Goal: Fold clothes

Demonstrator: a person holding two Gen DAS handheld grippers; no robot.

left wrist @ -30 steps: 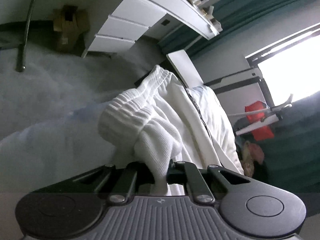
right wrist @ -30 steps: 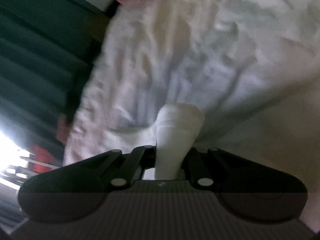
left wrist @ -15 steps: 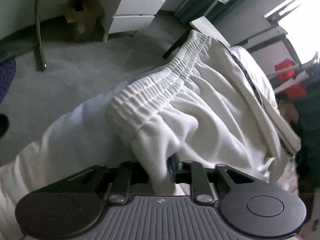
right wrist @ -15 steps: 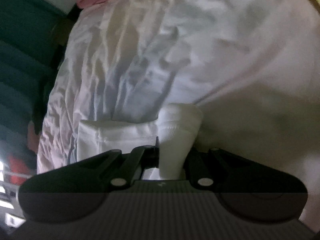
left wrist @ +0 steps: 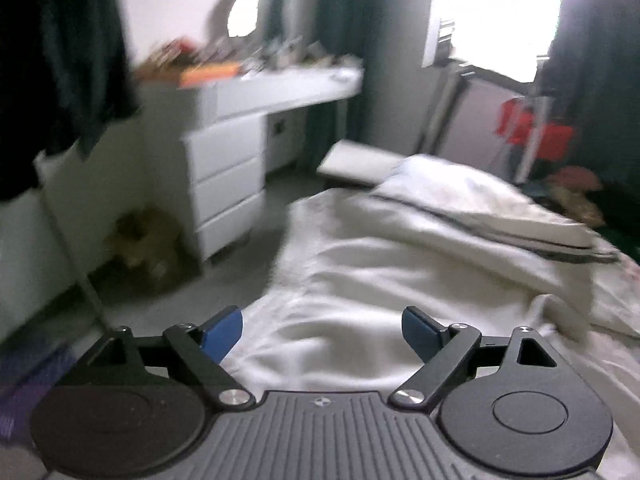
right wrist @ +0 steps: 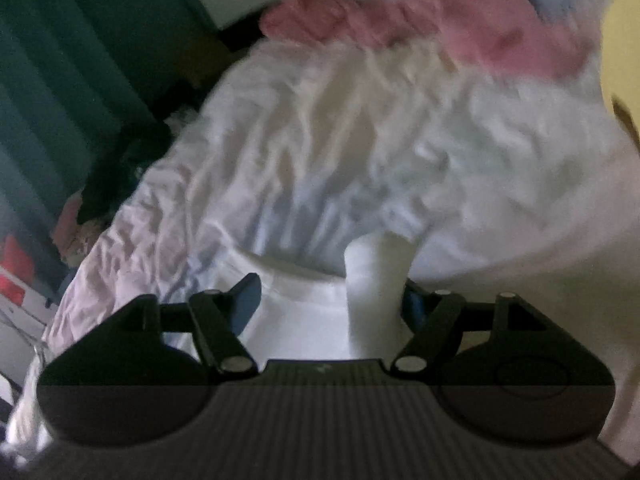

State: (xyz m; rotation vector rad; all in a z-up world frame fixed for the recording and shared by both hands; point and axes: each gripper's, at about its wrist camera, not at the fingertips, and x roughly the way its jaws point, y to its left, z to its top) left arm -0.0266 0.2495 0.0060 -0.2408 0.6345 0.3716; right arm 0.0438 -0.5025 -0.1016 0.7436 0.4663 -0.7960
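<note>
Left gripper (left wrist: 322, 328): spread wide, empty, over the bed.
Right gripper (right wrist: 328, 300): parted; white ribbed fabric garment (right wrist: 378, 280) lies against its right finger.

The left gripper (left wrist: 322, 330) has let go of the white garment (left wrist: 360, 300) and spread wide. The right gripper (right wrist: 330, 300) has opened too, cloth now resting against one finger only.

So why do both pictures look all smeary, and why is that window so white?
Left wrist view: the window is blown out by glare, and the drawers smear with motion. Right wrist view: dim and blurry, the pink clothes soft.
</note>
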